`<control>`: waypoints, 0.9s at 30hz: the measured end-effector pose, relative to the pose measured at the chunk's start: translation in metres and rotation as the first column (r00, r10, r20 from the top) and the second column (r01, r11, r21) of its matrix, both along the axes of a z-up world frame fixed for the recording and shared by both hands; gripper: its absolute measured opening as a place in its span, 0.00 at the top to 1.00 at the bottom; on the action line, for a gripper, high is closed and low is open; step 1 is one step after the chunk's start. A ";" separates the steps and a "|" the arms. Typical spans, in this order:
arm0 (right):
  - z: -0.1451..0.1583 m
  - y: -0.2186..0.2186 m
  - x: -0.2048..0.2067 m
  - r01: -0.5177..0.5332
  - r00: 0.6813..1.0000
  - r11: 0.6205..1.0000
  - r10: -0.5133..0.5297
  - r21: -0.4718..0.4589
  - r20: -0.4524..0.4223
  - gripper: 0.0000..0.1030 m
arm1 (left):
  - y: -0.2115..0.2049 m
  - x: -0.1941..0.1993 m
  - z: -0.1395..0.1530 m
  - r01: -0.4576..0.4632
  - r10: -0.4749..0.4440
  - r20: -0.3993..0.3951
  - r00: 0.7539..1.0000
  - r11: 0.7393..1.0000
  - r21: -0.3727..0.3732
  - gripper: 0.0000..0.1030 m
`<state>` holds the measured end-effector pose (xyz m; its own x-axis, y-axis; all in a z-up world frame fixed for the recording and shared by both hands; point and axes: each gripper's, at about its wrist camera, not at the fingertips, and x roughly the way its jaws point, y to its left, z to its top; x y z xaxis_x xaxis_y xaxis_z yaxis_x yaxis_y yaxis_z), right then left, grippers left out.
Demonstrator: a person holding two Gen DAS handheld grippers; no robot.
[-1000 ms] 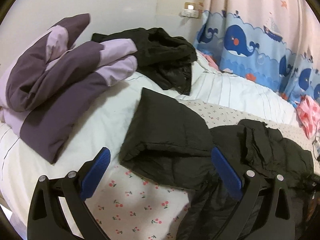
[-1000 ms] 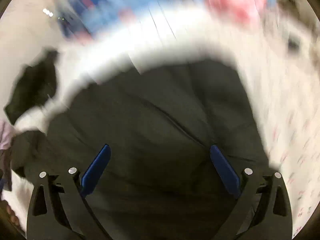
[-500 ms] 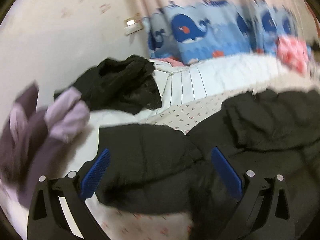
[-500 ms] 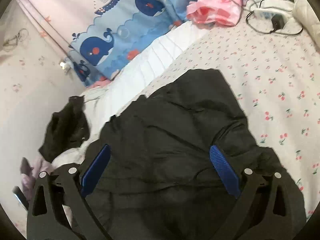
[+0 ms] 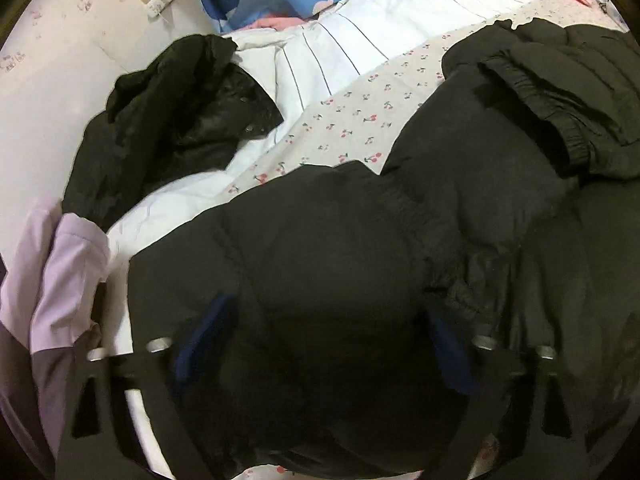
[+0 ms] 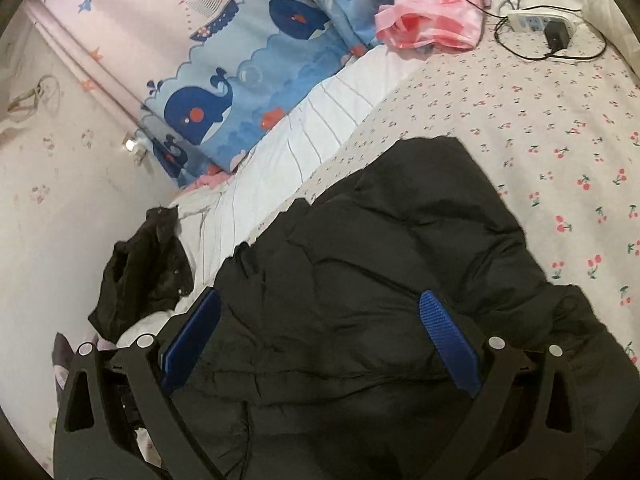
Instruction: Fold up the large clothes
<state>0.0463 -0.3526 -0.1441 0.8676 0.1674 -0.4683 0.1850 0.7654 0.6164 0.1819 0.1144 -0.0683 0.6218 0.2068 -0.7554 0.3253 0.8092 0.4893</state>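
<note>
Black puffer jacket [image 5: 320, 264] lies spread on the bed [image 6: 560, 120], just beside the white striped duvet [image 5: 360, 36]. Since a sec ago the left claw [image 5: 324, 344] dropped from over the bare sheet onto the sleeve end farthest from the duvet; jaws are closing w/ fabric bulging between, no pinch yet. Right claw [image 6: 320, 340] hangs wide open over the jacket body, holding nothing. Judgement: sleeve grab under way, fold-in should come next.
</note>
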 end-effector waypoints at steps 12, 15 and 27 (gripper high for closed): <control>-0.006 0.055 0.024 -0.151 0.988 0.987 0.150 -0.053 -0.020 0.07 | 0.049 -0.001 0.040 -0.164 0.134 -0.095 0.986 0.831 -0.532 0.88; -0.013 0.068 0.031 -0.236 0.972 0.972 0.236 0.012 -0.018 0.07 | 0.046 -0.011 0.055 -0.128 0.097 -0.083 0.992 0.761 -0.636 0.88; -0.050 0.080 0.058 -0.501 0.857 0.697 0.481 0.513 0.183 0.07 | -0.073 -0.066 0.079 0.126 -0.216 -0.011 0.976 0.606 -0.785 0.88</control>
<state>0.1042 -0.2729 -0.1937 0.6039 0.7832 -0.1479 -0.1512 0.2948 0.9435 0.1162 0.0412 0.0107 0.4999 -0.5870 -0.6368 0.5054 0.7948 -0.3359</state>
